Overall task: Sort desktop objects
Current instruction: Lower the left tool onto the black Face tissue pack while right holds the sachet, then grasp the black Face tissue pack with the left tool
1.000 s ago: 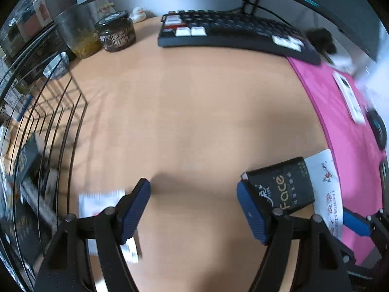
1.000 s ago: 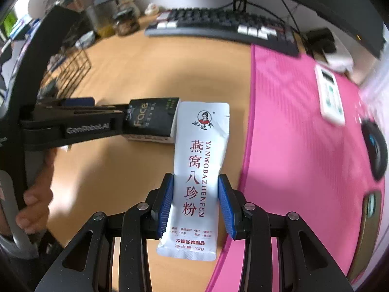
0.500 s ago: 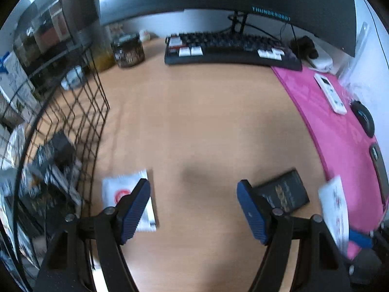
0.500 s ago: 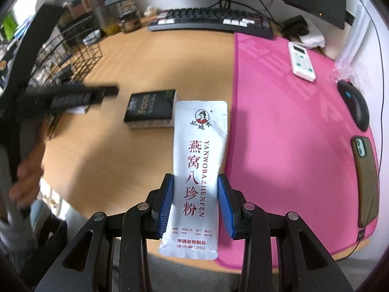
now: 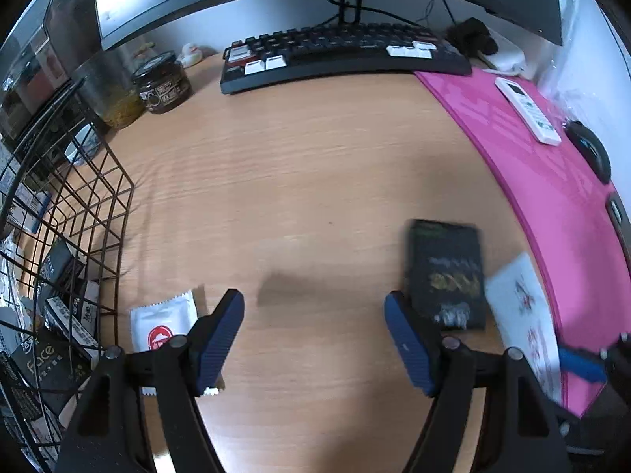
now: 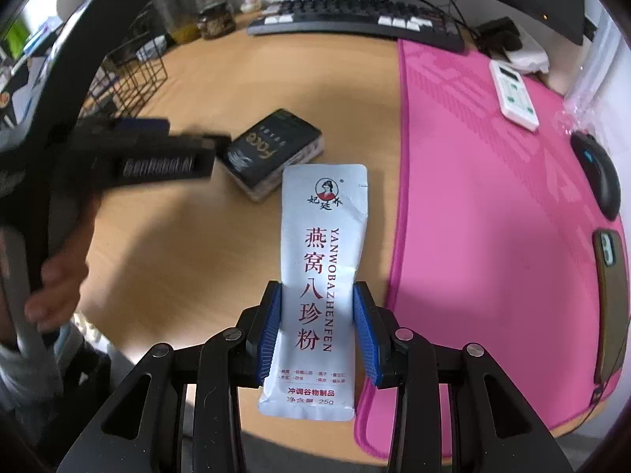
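My right gripper (image 6: 317,331) is shut on a long white sachet (image 6: 321,260) with red Chinese lettering and holds it above the desk edge. The sachet also shows in the left wrist view (image 5: 520,315). A black "Face" box (image 6: 272,149) lies on the wooden desk just beyond the sachet, and in the left wrist view (image 5: 445,272) it lies right of my open, empty left gripper (image 5: 313,335). A small white sachet with a red mark (image 5: 163,323) lies by the left fingertip. A black wire basket (image 5: 79,236) holding several packets stands at the left.
A pink desk mat (image 6: 493,181) covers the right side, with a white remote (image 6: 512,94), a black mouse (image 6: 597,171) and a phone (image 6: 611,295) on it. A keyboard (image 5: 343,55), a monitor and two jars (image 5: 161,82) stand at the back.
My left gripper has swung toward the right, so the black box now lies closer to its right finger. The right gripper keeps hold of the long sachet, slightly shifted.
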Demonstrator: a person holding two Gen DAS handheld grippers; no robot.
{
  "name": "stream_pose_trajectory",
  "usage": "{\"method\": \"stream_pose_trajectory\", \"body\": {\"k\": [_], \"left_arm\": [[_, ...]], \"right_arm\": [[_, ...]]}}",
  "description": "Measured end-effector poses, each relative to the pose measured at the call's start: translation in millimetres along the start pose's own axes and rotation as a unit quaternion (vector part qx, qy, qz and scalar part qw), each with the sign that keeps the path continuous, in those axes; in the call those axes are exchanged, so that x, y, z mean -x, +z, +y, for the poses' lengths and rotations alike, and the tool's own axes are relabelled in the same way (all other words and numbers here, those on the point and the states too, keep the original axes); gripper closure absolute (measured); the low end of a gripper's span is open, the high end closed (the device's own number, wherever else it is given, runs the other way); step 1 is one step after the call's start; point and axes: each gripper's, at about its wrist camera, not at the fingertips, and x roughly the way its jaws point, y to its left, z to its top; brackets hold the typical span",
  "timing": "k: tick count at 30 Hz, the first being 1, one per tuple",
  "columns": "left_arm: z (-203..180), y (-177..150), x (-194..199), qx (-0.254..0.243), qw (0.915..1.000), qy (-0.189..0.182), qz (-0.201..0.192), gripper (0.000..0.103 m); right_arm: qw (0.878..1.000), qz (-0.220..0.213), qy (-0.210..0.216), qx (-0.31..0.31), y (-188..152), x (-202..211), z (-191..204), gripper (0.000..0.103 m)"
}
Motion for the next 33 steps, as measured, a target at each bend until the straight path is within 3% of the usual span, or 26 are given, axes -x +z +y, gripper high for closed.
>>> {"method": "stream_pose_trajectory", "body": {"k": [9, 15, 24, 26, 28, 30, 33], "left_arm": [[-4, 13, 28, 0.027, 0.9989, -0.029, -0.024, 0.026], [-38, 20, 10, 0.013, 0.9984, -0.055, 0.003, 0.026], [-48, 23, -10, 0.003, 0.9986, -0.05, 0.019, 0.026], [-47, 22, -11, 0.001, 0.9984, -0.054, 0.019, 0.029], [-48, 22, -12, -0.005, 0.9984, -0.052, 0.019, 0.044], [-49, 23, -11, -0.012, 0.9984, -0.052, 0.019, 0.051], [-46, 21, -6, -0.01, 0.9975, -0.066, 0.022, 0.051]], "right_arm": [[0.999, -0.032, -0.006, -0.037, 11, 26, -32, 0.067], [0.997, -0.034, -0.002, -0.065, 11, 27, -57, 0.067], [0.997, -0.03, 0.003, -0.073, 9, 22, -68, 0.067], [0.997, -0.028, 0.002, -0.075, 9, 20, -69, 0.067], [0.997, -0.027, 0.001, -0.076, 8, 20, -68, 0.067], [0.997, -0.027, -0.001, -0.077, 8, 19, -68, 0.067], [0.996, -0.024, -0.005, -0.081, 10, 17, -67, 0.067]]}}
